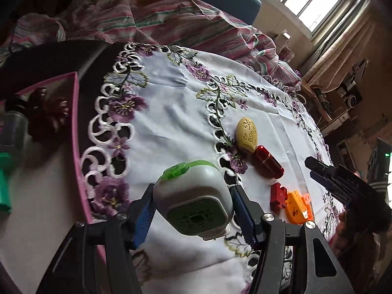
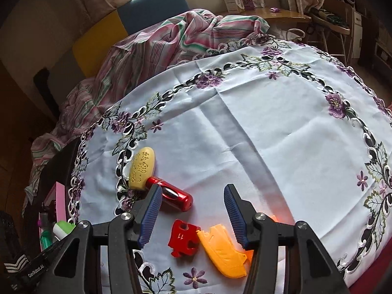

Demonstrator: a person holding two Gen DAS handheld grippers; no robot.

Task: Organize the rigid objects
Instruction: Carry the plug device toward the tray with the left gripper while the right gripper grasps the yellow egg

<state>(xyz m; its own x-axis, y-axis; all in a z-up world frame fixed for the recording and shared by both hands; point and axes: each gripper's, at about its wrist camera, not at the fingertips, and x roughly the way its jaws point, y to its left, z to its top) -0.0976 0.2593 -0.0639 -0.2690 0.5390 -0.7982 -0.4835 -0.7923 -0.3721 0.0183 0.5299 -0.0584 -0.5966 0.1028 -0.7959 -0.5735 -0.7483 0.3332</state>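
My left gripper (image 1: 192,192) is shut on a white-and-green plastic device (image 1: 193,203), held just above the embroidered cloth beside the pink box (image 1: 76,112). The same device (image 2: 64,229) shows at the lower left of the right wrist view. On the cloth lie a carved yellow egg shape (image 1: 247,134) (image 2: 142,169), a red capsule (image 1: 268,161) (image 2: 175,197), a red puzzle piece (image 1: 278,197) (image 2: 182,241) and an orange plastic piece (image 1: 297,207) (image 2: 223,252). My right gripper (image 2: 193,188) stands open over the puzzle piece and the orange piece, holding nothing.
The pink box holds a dark red bow (image 1: 46,112) and a green bottle (image 1: 6,178). A white tablecloth (image 2: 269,134) with purple flower embroidery covers the round table. A striped sheet (image 2: 152,56) is bunched behind it, with a blue chair back (image 2: 152,7) beyond.
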